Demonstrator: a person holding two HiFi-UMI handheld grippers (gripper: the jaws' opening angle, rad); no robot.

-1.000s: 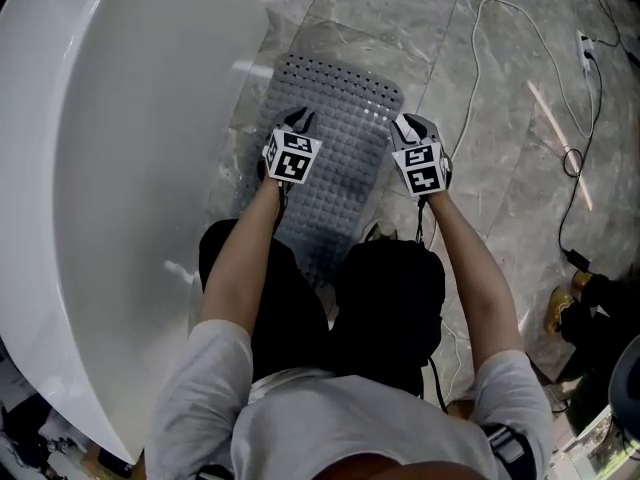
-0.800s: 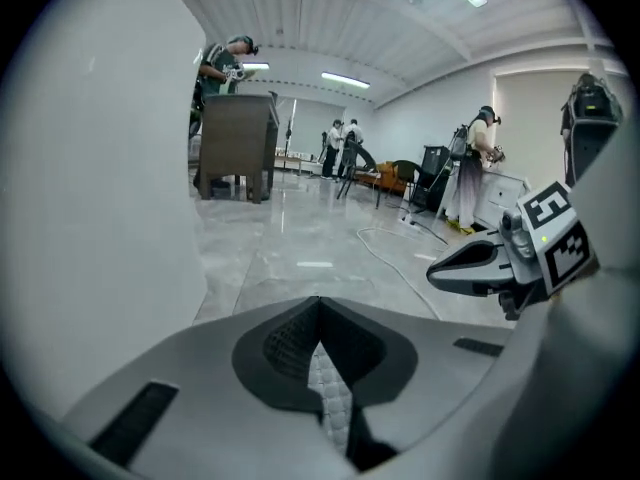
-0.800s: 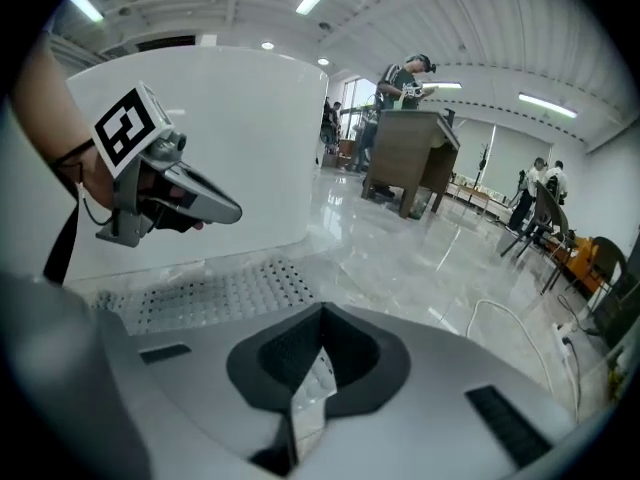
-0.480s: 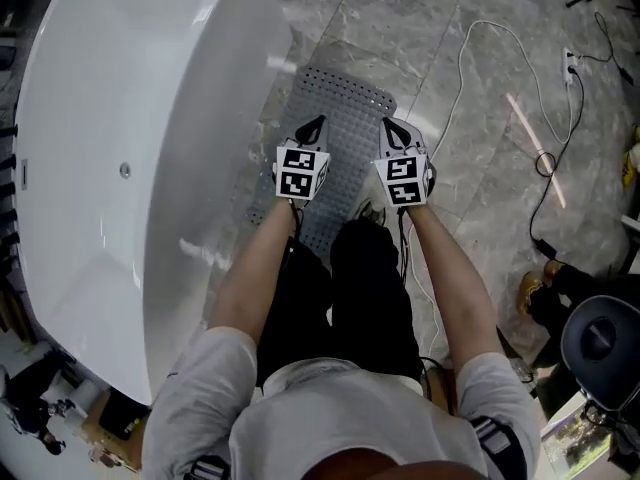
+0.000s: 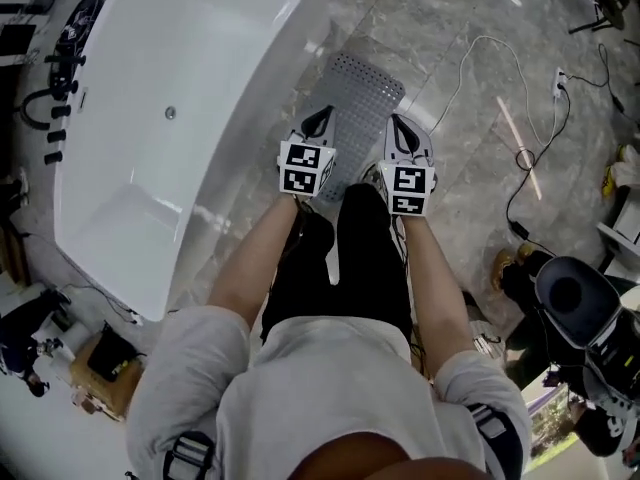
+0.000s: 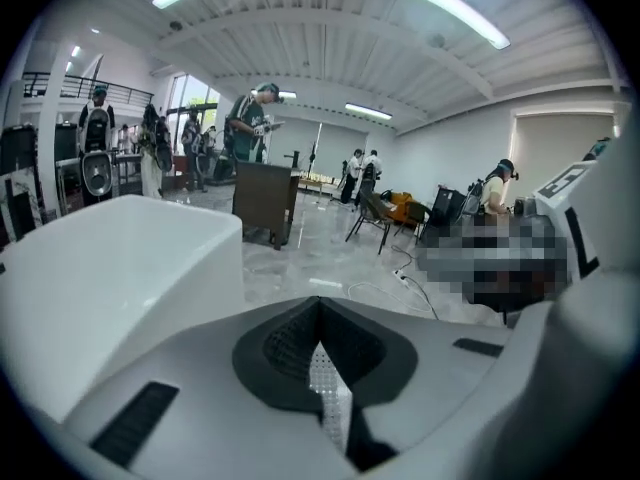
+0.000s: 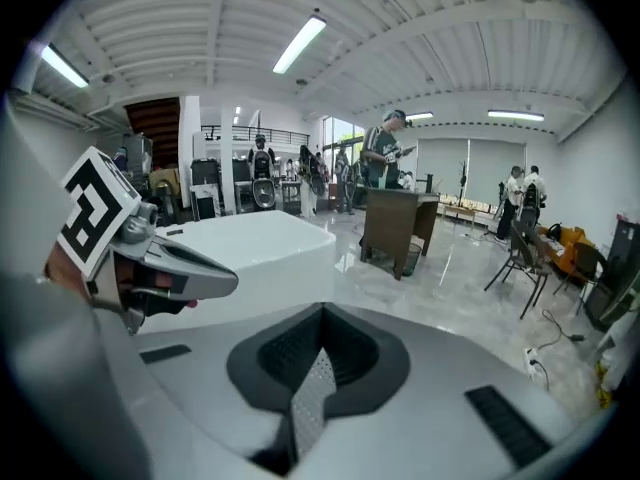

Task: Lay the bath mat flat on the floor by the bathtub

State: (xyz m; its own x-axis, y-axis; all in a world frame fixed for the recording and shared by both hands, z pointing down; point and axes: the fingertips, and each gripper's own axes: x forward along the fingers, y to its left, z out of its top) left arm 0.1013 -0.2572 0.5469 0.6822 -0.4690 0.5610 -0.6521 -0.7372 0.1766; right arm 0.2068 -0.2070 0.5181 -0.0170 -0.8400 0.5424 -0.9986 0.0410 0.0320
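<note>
The grey, dotted bath mat (image 5: 358, 90) lies flat on the marble floor along the white bathtub (image 5: 170, 138). The person stands at its near end. My left gripper (image 5: 318, 123) and my right gripper (image 5: 398, 130) hang side by side well above the mat's near end, tips pointing forward and down. In the left gripper view my left gripper (image 6: 320, 313) has its jaws pressed together with nothing between them. My right gripper (image 7: 322, 318) is shut and empty in the same way. The mat is out of sight in both gripper views.
A white cable (image 5: 470, 53) runs over the floor to a power strip (image 5: 560, 78) right of the mat. A black chair (image 5: 575, 298) stands at the right edge. Tub fittings (image 5: 60, 68) sit at the tub's far left. A brown cabinet (image 7: 395, 223) and people stand beyond.
Both grippers have risen from the mat's surface, staying side by side. The head view has climbed too, so the mat and tub look smaller and farther off.
</note>
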